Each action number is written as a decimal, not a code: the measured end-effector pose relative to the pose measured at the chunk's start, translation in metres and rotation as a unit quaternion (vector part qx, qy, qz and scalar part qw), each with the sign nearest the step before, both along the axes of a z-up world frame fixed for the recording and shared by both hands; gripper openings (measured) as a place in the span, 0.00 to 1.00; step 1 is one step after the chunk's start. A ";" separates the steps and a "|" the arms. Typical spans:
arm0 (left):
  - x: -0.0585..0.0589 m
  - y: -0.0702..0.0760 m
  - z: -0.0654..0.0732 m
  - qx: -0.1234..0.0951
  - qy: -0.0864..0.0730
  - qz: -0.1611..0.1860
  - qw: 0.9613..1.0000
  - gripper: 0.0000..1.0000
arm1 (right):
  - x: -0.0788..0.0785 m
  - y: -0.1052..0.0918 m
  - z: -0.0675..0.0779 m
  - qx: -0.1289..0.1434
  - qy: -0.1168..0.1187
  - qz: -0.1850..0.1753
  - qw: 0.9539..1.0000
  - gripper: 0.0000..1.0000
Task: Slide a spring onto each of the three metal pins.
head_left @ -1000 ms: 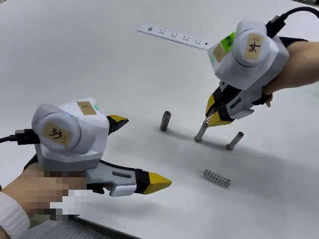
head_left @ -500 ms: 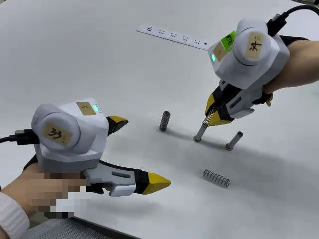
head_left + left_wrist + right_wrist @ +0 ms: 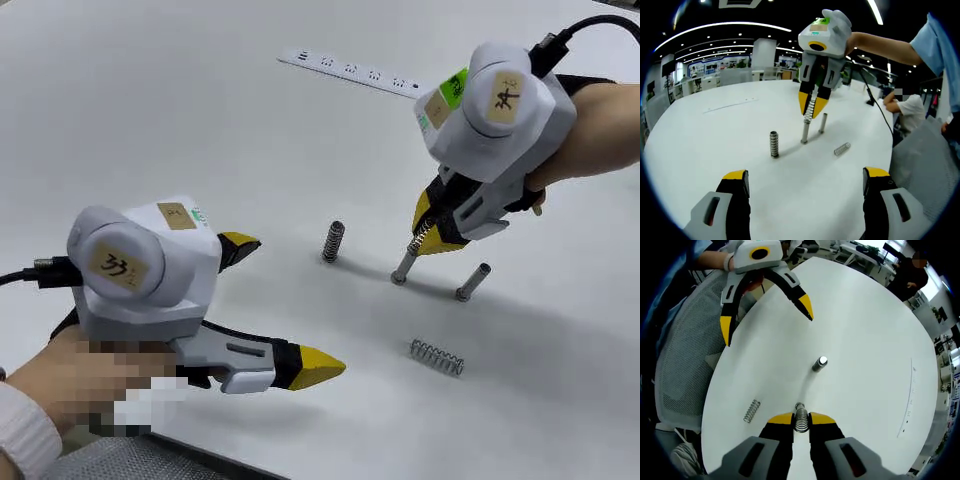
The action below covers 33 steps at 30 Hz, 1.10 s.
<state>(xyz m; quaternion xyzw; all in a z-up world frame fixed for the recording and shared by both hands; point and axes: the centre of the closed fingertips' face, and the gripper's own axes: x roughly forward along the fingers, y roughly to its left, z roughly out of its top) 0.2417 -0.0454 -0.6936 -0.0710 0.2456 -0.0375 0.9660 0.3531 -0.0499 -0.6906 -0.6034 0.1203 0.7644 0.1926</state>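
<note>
Three short metal pins stand on the white table. The left pin (image 3: 333, 241) (image 3: 774, 144) (image 3: 819, 363) wears a spring. My right gripper (image 3: 424, 240) (image 3: 801, 419) is shut on a second spring (image 3: 420, 237) (image 3: 810, 109) (image 3: 801, 421), held slanted with its lower end at the top of the middle pin (image 3: 404, 266) (image 3: 804, 134). The right pin (image 3: 471, 282) (image 3: 823, 123) is bare. A loose spring (image 3: 436, 357) (image 3: 842, 149) (image 3: 752, 411) lies flat in front of the pins. My left gripper (image 3: 285, 305) (image 3: 805, 182) (image 3: 767, 322) hovers open near the table's front edge, holding nothing.
A white power strip (image 3: 350, 72) lies at the far side of the table. A grey mesh chair (image 3: 685, 365) sits by the table's near edge. A seated person (image 3: 907, 107) is off to the right, away from the table.
</note>
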 end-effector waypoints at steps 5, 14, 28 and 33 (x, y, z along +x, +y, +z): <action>0.000 -0.001 0.000 -0.002 0.001 -0.001 1.000 0.96 | 0.000 0.001 -0.006 -0.004 -0.006 0.003 1.000 0.12; 0.000 0.001 0.000 -0.002 -0.001 0.001 1.000 0.96 | 0.001 0.002 -0.018 -0.013 -0.015 0.006 1.000 0.12; 0.000 0.003 0.000 -0.004 -0.002 0.004 1.000 0.95 | 0.003 0.002 -0.043 -0.024 -0.020 0.003 0.999 0.13; 0.000 0.004 -0.001 -0.005 -0.002 0.006 1.000 0.95 | 0.003 0.001 -0.048 -0.024 -0.021 0.001 0.999 0.13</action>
